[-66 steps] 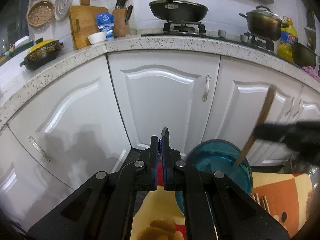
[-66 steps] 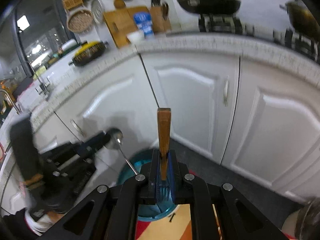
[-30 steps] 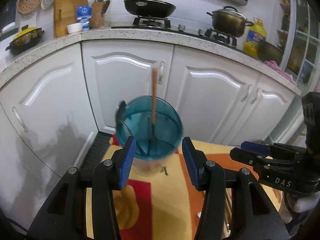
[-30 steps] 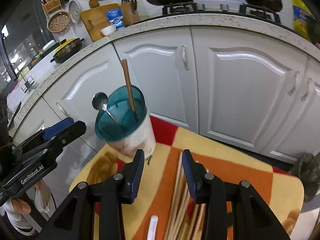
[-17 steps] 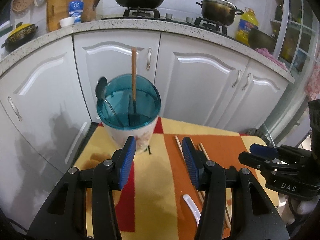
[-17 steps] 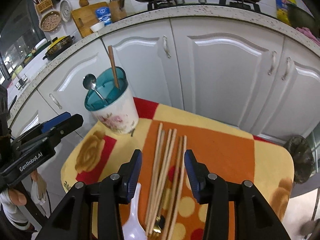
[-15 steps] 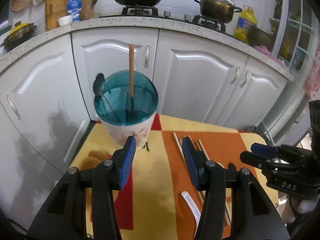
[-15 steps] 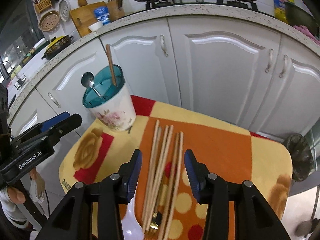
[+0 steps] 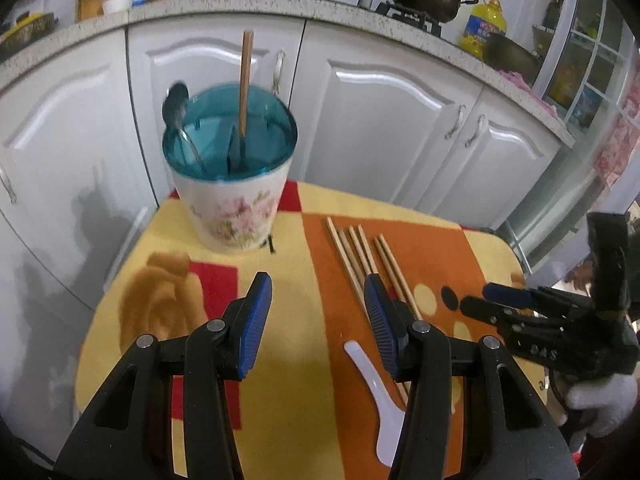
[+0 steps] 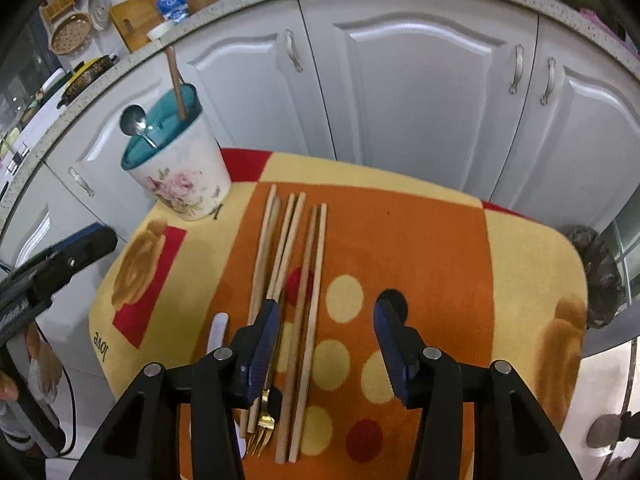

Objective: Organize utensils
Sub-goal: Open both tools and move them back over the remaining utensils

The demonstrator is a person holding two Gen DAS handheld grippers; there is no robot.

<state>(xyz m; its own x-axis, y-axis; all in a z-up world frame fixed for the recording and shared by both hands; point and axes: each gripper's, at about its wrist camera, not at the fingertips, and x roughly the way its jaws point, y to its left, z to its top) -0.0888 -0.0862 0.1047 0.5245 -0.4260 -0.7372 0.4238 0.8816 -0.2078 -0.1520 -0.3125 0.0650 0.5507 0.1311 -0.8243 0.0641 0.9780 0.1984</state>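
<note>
Chopsticks (image 10: pixel 294 280): centre frame on cloth (image 10: pixel 520 280), right of cup (image 10: pixel 180 176). Right gripper (image 10: pixel 324 320), empty, has just been widening; left gripper (image 9: pixel 318 300) agape, empty. Gold fork (image 10: pixel 262 436): right view only.

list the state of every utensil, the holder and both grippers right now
utensil cup: upright on the mat, holding two utensils
metal spoon: standing in cup, bowl up
wooden-handled utensil: standing in cup
chopsticks: lying loose on mat
gold fork: lying on mat
white spoon: lying on mat
left gripper: open, empty
right gripper: open, just widened, empty
</note>
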